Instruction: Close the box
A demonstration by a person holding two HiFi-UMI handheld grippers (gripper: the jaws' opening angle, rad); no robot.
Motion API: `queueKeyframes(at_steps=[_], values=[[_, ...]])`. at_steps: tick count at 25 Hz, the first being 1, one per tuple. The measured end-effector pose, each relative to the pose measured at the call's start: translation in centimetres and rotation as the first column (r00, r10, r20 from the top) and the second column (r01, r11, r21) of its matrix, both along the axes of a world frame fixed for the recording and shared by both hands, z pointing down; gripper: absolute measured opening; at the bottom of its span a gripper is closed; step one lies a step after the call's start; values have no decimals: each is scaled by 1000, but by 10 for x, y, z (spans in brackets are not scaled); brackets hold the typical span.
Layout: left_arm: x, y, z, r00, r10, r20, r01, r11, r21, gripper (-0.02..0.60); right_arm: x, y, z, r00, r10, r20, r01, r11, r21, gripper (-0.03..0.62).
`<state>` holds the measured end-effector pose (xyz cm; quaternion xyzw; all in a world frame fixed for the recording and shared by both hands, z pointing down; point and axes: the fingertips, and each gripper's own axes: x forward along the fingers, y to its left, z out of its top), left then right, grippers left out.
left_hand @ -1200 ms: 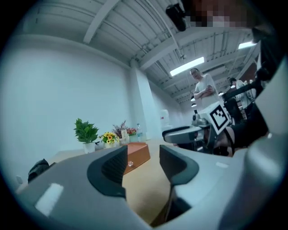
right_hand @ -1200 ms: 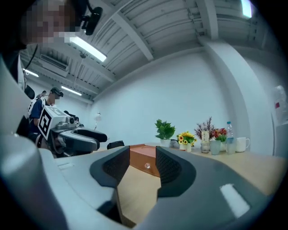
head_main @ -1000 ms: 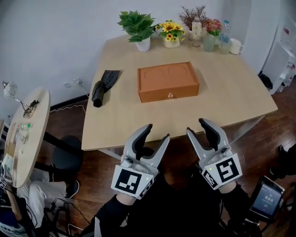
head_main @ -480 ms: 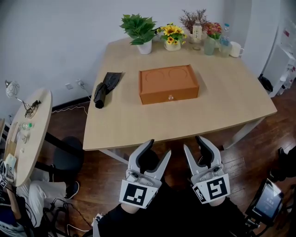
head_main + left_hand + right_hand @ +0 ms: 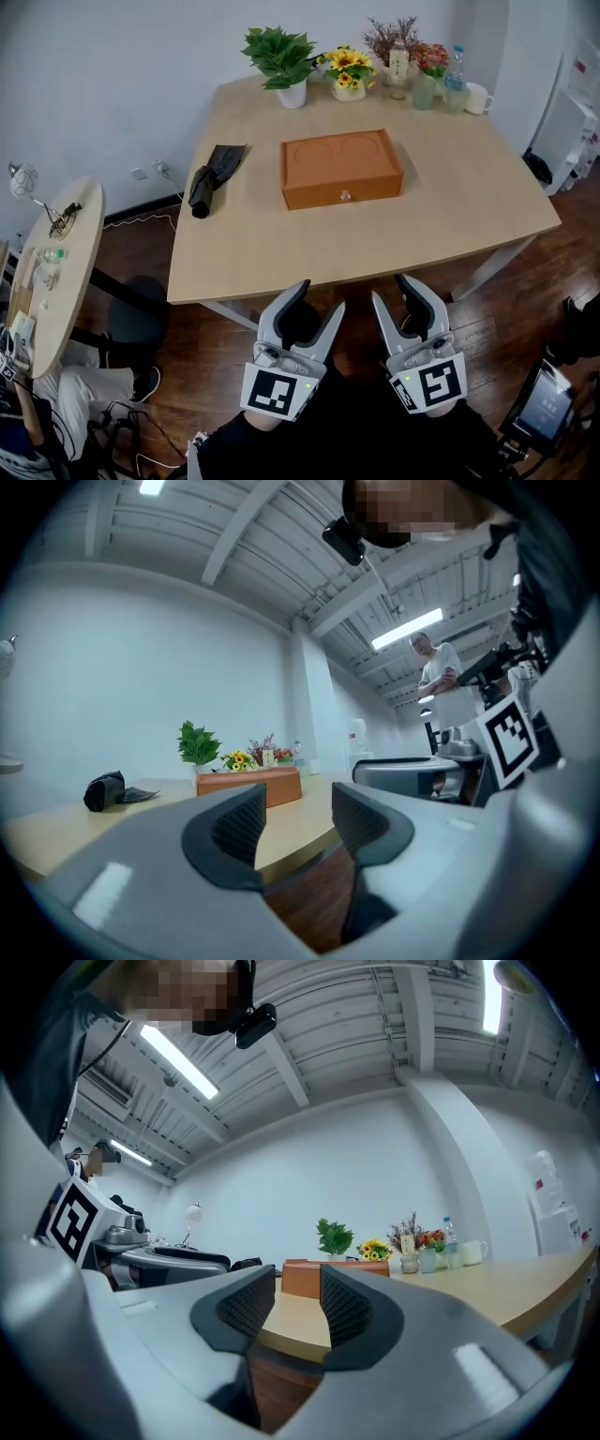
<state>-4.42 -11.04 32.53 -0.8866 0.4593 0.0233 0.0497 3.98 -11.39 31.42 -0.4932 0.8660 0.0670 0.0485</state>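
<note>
An orange-brown box (image 5: 340,169) with its lid down and a small knob on its front sits in the middle of the light wooden table (image 5: 450,216). Both grippers hang in front of the table's near edge, over the floor and well short of the box. My left gripper (image 5: 319,294) is open and holds nothing. My right gripper (image 5: 391,289) has its jaws closing, with a narrower gap and nothing between them. The left gripper view shows the box (image 5: 248,785) far beyond the left gripper (image 5: 295,808). In the right gripper view the box (image 5: 295,1279) lies beyond the right gripper (image 5: 298,1302).
A black folded bag (image 5: 211,176) lies left of the box. A potted plant (image 5: 281,58), sunflowers (image 5: 347,70), vases, a bottle and a mug (image 5: 478,94) line the far edge. A round side table (image 5: 66,272) stands at left. A person (image 5: 439,682) stands at the right.
Both grippers have drawn back from the table edge toward the person. The right gripper's jaws have come closer together. The box has not moved.
</note>
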Motion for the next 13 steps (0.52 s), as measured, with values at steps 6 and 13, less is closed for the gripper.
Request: queueKeyframes(at_steps=[6,13], values=[[0,-1,2,1000,-4,4,4,1000,-3,204,-1,1,1,1000,-10,3,10,1000,-2,150],[-1,0,4,1000,-5,5,5,1000,-9,204,-3,3,1,1000,-20,0,20,1000,-7,150]])
